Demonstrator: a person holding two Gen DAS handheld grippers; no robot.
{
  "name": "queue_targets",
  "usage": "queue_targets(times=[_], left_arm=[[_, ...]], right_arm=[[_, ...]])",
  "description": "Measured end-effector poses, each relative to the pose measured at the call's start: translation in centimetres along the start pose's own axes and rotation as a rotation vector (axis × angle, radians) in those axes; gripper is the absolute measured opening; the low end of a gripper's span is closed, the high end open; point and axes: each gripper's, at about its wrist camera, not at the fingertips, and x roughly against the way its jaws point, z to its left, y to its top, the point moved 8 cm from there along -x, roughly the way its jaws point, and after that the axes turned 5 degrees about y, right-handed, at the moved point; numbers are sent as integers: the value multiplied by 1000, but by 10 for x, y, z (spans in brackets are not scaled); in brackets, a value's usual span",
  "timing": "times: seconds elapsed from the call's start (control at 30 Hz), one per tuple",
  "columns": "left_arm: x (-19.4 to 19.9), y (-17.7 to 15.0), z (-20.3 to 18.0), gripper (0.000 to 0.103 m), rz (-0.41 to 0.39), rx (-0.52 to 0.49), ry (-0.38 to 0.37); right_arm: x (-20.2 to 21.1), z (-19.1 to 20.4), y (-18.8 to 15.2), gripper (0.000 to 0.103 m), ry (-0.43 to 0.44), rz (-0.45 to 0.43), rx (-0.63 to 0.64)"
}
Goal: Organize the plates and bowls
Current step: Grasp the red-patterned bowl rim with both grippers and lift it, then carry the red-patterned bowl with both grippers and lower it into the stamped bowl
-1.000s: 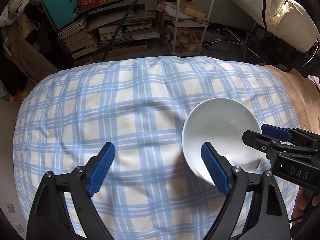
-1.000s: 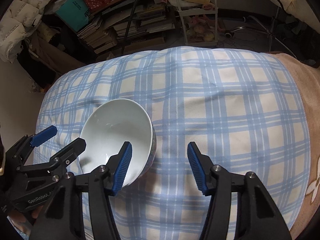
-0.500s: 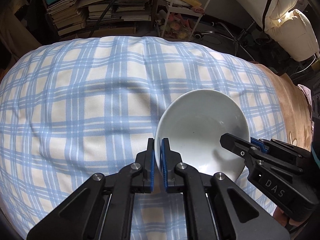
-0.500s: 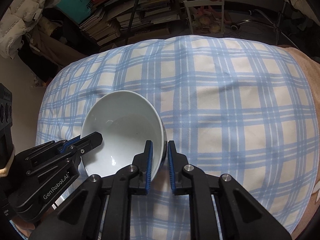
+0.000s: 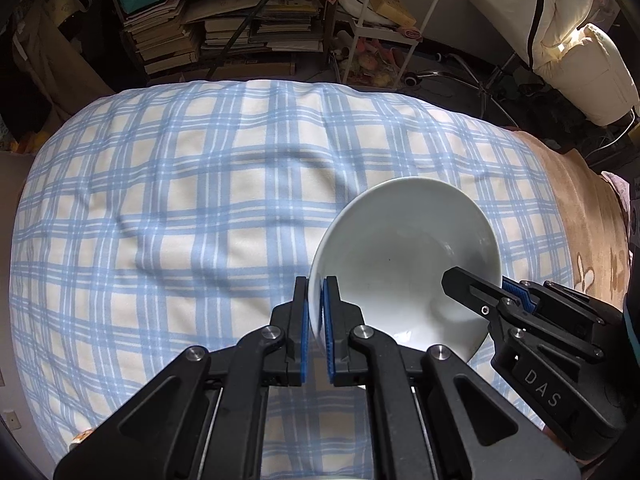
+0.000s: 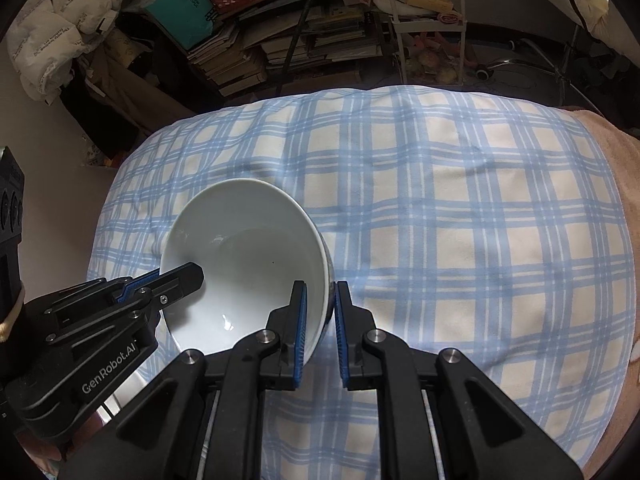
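Observation:
A white bowl hangs a little above the blue-checked cloth, held from both sides. My left gripper is shut on the bowl's left rim, one blue pad inside and one outside. In the same view my right gripper bites the opposite rim at the right. In the right wrist view the white bowl sits left of centre, with my right gripper shut on its right rim. There my left gripper clamps the left rim. The bowl's underside is hidden.
The blue-checked cloth covers a soft, rounded surface that drops away at the far edge. A tan blanket lies along its right side. Stacked books and papers and a white wire rack stand beyond the far edge.
Both grippers went from open beside the bowl to shut on opposite rims. The bowl has since come up off the cloth, with its shadow now showing beneath it.

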Motion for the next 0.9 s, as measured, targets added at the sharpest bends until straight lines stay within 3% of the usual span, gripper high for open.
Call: queue_targets(times=[0.37,0.9], left_arm=[[54,-37,44,8,-30,36,40],[126,-130,126,8,-98,156,114]], right_arm=[[21,65,-24,15,28,-25,83],[36,169,-98,15,120,-37,228]])
